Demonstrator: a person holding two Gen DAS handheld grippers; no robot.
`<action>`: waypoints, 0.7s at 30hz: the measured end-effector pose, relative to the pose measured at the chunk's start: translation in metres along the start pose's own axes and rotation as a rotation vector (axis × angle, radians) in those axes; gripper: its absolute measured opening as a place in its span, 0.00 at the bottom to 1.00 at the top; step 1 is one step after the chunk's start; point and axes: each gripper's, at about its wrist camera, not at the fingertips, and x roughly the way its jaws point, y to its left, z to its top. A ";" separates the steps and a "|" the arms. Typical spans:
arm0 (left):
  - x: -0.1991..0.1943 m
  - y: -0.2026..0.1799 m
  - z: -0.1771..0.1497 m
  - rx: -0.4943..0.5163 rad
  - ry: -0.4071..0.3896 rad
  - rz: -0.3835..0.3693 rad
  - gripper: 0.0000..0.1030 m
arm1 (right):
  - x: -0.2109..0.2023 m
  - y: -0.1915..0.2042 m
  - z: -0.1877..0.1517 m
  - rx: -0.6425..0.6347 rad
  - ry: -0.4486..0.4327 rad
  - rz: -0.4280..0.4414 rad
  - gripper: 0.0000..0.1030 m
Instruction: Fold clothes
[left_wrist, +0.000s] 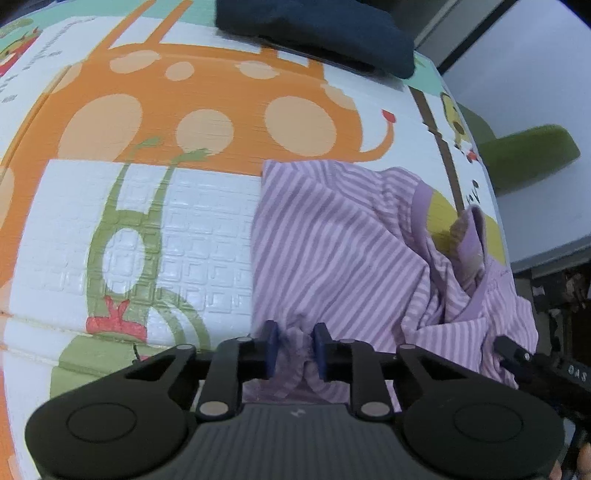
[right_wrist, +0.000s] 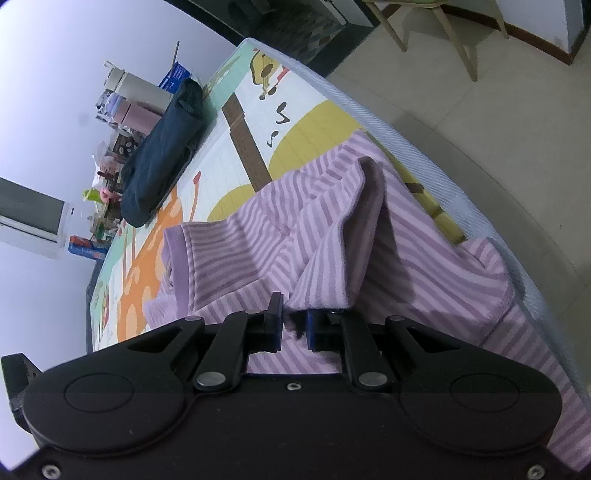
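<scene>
My left gripper (left_wrist: 295, 349) has its two blue pads (left_wrist: 271, 345) pinched on a bunched fold of the purple striped shirt (left_wrist: 332, 251), soft knit cloth puckering up between them. My right gripper (right_wrist: 293, 328) is likewise clamped on the same shirt (right_wrist: 288, 236); its blue pads (right_wrist: 312, 328) sit close together with a ridge of fabric rising from them, though the contact point is partly shadowed, so I judge the grip mostly from the cloth's pull.

The shirt is a thin jersey with narrow lilac and paler pink stripes and a plain lilac ribbed cuff (right_wrist: 177, 247) on one sleeve. It lies rumpled, not flat, on the near right part of the play mat (left_wrist: 207, 229), with one portion draping over the mat's edge in the right wrist view. A tented fold stands up in its middle.

The mat is foam with an embossed square-grid texture, printed with an orange spotted giraffe shape (left_wrist: 207, 110) and green cartoon outlines. At its far end sits a dark navy folded garment (left_wrist: 321, 33), thick and rounded, well apart from the shirt. Beyond the mat edge are pale floor tiles (right_wrist: 461, 96) and a green chair seat (left_wrist: 528, 155).
</scene>
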 end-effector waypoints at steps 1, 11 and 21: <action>0.000 0.001 -0.001 -0.011 -0.006 0.003 0.19 | -0.001 0.000 0.000 0.001 0.000 -0.001 0.15; -0.008 -0.010 -0.008 0.017 -0.057 0.062 0.17 | -0.038 0.004 0.012 -0.062 -0.045 -0.067 0.27; -0.014 -0.002 -0.009 0.011 -0.079 0.129 0.17 | -0.050 -0.001 0.038 -0.126 -0.064 -0.157 0.35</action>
